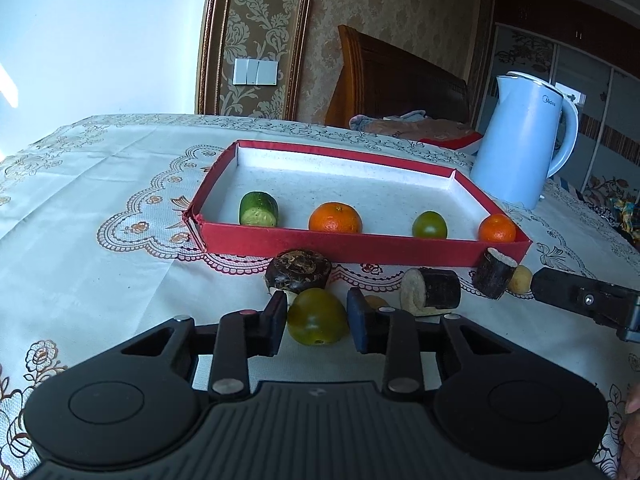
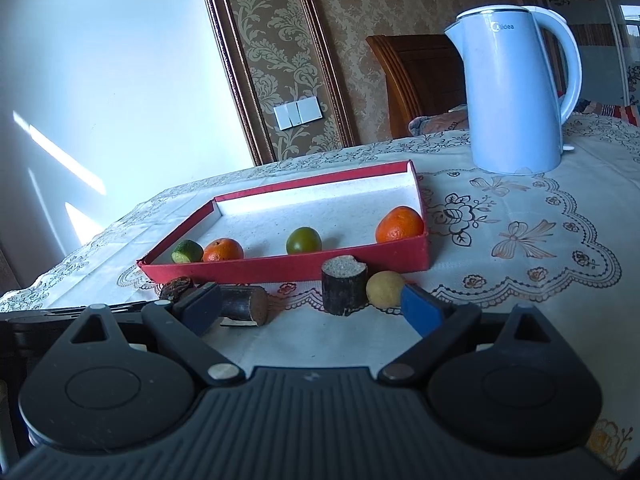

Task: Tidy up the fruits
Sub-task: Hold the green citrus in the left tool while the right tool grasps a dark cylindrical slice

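The green fruit [image 1: 317, 317] sits on the counter [image 1: 100, 280] just in front of the red tray [image 1: 360, 245], between the fingers of the left gripper [image 1: 318, 318]. The pads stand at its two sides; the left one seems to touch, while a thin gap may remain at the right one, so I cannot tell whether the gripper is clamped on it yet. Held low and square to the fruit, the gripper looks set to lift it over the tray's near wall.

Inside the tray, along that near wall, lie a cucumber piece [image 1: 259, 209], an orange [image 1: 335, 218], a second green fruit [image 1: 429, 225] and a small orange [image 1: 497, 228], spaced in a row. Judging by that row, the gaps between them and the whole far half of the tray are free room for more.

In front of the tray, still on the counter, wait a dark chestnut [image 1: 298, 270], a lying cane piece [image 1: 432, 291], an upright cane piece [image 1: 494, 274] and a yellow fruit [image 2: 385, 289]. They crowd the tray's near edge, so a lift needs to go up before forward.

The right gripper [image 2: 312, 308] hovers before the tray's right end, fingers wide apart and empty, facing the upright cane piece. A kettle [image 1: 524, 140] stands beyond the tray's right corner, clear of the path.
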Action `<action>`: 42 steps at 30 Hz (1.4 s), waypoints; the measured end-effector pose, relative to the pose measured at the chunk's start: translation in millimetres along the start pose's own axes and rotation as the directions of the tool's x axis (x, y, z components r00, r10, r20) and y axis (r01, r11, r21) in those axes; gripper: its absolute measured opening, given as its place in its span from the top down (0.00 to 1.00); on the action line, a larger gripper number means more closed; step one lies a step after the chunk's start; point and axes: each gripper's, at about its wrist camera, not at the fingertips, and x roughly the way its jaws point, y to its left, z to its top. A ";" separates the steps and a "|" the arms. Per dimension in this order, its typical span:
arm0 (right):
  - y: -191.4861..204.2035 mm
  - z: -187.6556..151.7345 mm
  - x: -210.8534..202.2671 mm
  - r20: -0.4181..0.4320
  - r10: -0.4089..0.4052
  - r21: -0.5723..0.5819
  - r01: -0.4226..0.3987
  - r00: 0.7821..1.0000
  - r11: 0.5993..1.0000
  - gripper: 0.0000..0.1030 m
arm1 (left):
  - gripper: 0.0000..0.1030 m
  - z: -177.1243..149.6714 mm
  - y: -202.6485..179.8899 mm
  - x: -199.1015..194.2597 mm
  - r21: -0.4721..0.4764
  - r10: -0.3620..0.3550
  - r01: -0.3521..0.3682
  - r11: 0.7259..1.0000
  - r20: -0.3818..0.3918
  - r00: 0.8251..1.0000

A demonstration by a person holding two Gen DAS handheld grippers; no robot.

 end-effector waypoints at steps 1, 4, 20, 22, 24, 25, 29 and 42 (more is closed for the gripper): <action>2.2 1.3 1.3 -0.004 0.006 -0.009 -0.006 1.000 1.000 0.07 | 0.69 0.1 2.8 0.6 -0.015 -0.007 0.007 1.000 -0.004 1.000; 14.3 7.3 6.2 -0.016 0.016 -0.066 -0.017 1.000 0.998 0.07 | 0.69 0.4 8.1 1.6 -0.040 -0.030 0.030 0.999 -0.011 0.999; 49.2 14.0 40.1 -0.113 0.014 -0.193 -0.035 0.994 0.981 0.18 | 0.73 -1.0 12.7 -11.4 -0.029 0.008 -0.007 1.000 0.042 0.999; 49.6 12.5 42.6 -0.118 0.014 -0.184 -0.036 0.993 0.982 0.23 | 0.73 -0.7 14.2 -13.5 -0.028 0.030 -0.029 0.999 0.055 0.998; 50.7 11.8 45.5 -0.130 0.019 -0.180 -0.042 0.991 0.983 0.23 | 0.73 0.1 13.7 -13.8 -0.027 0.053 -0.051 0.998 0.059 0.997; 51.4 11.5 47.1 -0.133 0.016 -0.181 -0.040 0.991 0.983 0.25 | 0.73 0.5 13.1 -13.2 -0.024 0.063 -0.062 0.998 0.058 0.996; 55.0 11.1 53.6 -0.156 0.007 -0.179 -0.036 0.988 0.983 0.30 | 0.73 3.3 11.9 -7.6 -0.026 0.114 -0.113 0.993 0.036 0.993; 68.9 6.4 78.1 -0.219 -0.046 -0.187 0.004 0.975 0.982 0.68 | 0.73 5.7 15.2 1.4 -0.050 0.159 -0.158 0.986 0.017 0.987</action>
